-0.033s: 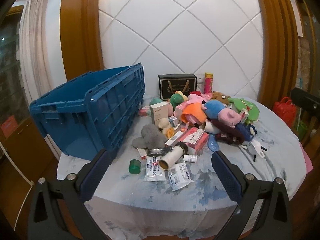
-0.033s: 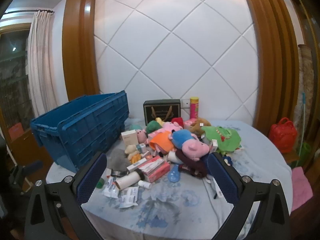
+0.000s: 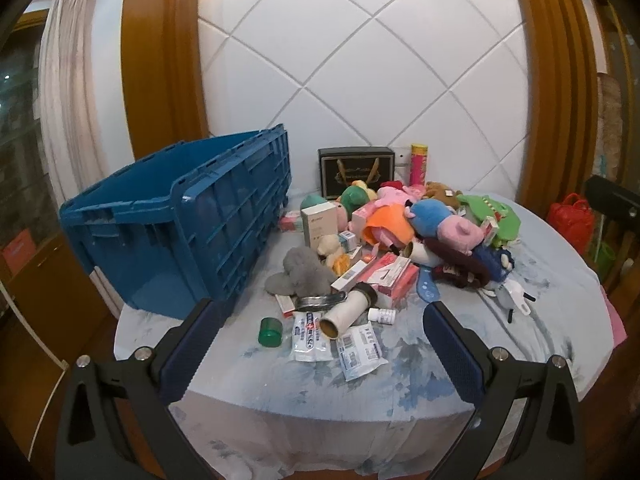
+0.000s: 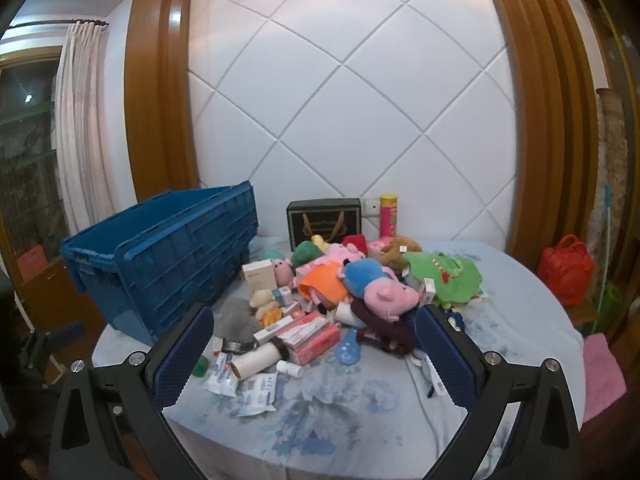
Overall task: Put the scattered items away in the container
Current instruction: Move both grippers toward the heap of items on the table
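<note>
A big blue crate (image 3: 188, 224) stands open on the left of a round table (image 3: 400, 380); it also shows in the right wrist view (image 4: 168, 256). A heap of plush toys (image 3: 436, 220), boxes (image 3: 394, 276), a white tube (image 3: 348, 314), a green cap (image 3: 270, 332) and sachets (image 3: 358, 346) lies to the crate's right. The heap (image 4: 360, 280) also shows in the right wrist view. My left gripper (image 3: 320, 340) is open and empty, held before the table's near edge. My right gripper (image 4: 314, 344) is open and empty, also short of the table.
A black gift box (image 3: 356, 170) and a pink-yellow can (image 3: 418, 164) stand at the back by the padded wall. A red bag (image 4: 566, 276) sits off the table's right side. A pink cloth (image 4: 602, 372) lies at the right edge.
</note>
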The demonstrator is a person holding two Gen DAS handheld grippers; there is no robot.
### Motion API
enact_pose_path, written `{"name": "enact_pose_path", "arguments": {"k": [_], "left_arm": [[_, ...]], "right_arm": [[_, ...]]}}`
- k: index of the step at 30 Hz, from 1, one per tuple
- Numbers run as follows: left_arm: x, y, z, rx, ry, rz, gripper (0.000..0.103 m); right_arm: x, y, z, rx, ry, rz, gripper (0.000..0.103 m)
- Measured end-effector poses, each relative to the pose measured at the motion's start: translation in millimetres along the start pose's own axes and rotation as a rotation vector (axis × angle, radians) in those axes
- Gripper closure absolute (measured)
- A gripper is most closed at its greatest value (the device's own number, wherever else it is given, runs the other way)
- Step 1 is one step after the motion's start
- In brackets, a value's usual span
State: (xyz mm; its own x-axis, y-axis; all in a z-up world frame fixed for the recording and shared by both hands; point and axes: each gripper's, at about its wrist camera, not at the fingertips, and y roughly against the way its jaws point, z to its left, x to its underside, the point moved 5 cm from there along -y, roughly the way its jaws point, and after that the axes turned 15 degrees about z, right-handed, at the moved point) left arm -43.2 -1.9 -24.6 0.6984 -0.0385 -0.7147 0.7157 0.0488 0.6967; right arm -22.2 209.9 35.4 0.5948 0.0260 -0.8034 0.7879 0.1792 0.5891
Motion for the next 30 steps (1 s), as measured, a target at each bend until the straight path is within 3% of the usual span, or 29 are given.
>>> {"name": "enact_pose_path", "arguments": {"k": [6, 13, 17, 30], "left_arm": [[4.3, -5.1, 10.9, 0.037, 0.049, 0.039, 0.0], [10.0, -14.3, -9.1, -0.061, 0.01, 0.029, 0.0], [8.1, -15.5, -8.4, -0.07, 0.005, 0.01, 0.0], [-20.5, -56.9, 4.9, -0.032, -0.037, -0.006, 0.0]], "right_arm": [[12.7, 7.9, -13.1, 0.006, 0.0, 0.017, 0.001], [10.1, -0.2, -24.1, 0.009, -0.02, 0.028, 0.001], [11.9, -6.5, -30.3, 0.004, -0.033, 0.04, 0.001], [-17.6, -67.0, -4.4, 0.081, -0.007, 0.06, 0.001]]}}
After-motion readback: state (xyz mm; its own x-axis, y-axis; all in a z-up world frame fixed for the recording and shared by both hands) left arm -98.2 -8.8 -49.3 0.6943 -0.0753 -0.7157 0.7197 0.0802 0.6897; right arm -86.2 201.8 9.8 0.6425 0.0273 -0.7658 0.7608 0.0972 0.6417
